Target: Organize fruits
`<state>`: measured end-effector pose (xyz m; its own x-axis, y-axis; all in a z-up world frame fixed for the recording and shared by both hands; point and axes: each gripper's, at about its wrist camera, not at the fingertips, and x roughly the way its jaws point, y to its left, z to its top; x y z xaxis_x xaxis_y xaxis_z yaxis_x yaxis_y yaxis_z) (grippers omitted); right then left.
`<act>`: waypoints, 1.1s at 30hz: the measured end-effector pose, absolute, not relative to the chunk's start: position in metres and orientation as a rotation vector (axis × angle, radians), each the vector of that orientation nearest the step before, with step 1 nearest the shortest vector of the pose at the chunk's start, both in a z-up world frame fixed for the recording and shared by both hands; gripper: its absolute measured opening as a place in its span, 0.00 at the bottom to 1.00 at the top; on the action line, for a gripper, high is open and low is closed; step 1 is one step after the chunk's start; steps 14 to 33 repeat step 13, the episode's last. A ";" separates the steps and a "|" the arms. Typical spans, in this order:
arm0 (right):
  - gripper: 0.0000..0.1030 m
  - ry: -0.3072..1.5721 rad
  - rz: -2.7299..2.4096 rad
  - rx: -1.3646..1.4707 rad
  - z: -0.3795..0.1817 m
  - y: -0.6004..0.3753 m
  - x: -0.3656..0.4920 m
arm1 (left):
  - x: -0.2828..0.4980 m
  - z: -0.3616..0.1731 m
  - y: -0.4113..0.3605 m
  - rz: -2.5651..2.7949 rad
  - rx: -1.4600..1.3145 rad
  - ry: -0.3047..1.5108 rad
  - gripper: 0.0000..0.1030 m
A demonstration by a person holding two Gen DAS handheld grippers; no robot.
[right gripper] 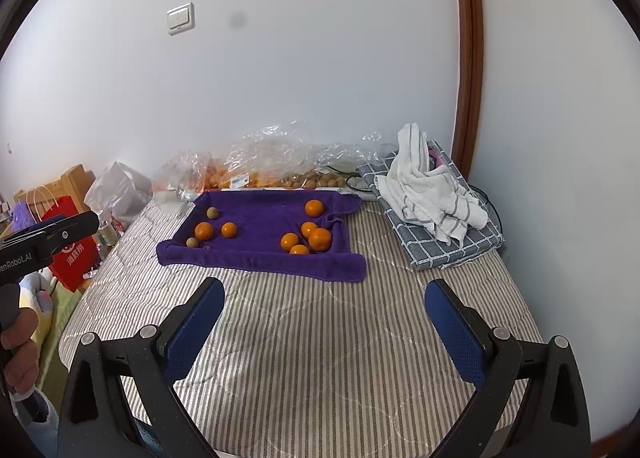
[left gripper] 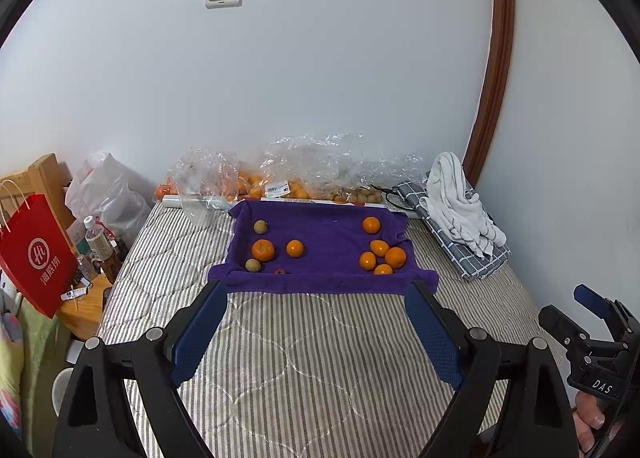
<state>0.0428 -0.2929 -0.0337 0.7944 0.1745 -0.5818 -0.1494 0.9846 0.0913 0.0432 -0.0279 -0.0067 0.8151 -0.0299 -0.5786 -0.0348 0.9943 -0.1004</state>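
A purple towel lies on the striped bed with raised edges. On its right side sits a cluster of several oranges, with one more orange further back. On its left are two oranges, two brownish-green round fruits and a small red fruit. My left gripper is open and empty, in front of the towel. My right gripper is open and empty, also short of the towel.
Clear plastic bags of oranges and brown fruits line the wall behind the towel. A white towel on a grey checked cloth lies at the right. A red paper bag and bottles stand left of the bed.
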 end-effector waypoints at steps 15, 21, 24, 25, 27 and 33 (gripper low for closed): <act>0.96 0.635 0.212 0.062 -0.032 -0.291 0.046 | 0.045 -0.007 -0.026 0.010 -0.110 0.610 0.87; 0.96 0.635 0.212 0.062 -0.032 -0.291 0.046 | 0.045 -0.007 -0.026 0.010 -0.110 0.610 0.87; 0.96 0.635 0.212 0.062 -0.032 -0.291 0.046 | 0.045 -0.007 -0.026 0.010 -0.110 0.610 0.87; 0.96 0.635 0.212 0.062 -0.032 -0.291 0.046 | 0.045 -0.007 -0.026 0.010 -0.110 0.610 0.87; 0.96 0.635 0.212 0.062 -0.032 -0.291 0.046 | 0.045 -0.007 -0.026 0.010 -0.110 0.610 0.87; 0.96 0.635 0.212 0.062 -0.032 -0.291 0.046 | 0.045 -0.007 -0.026 0.010 -0.110 0.610 0.87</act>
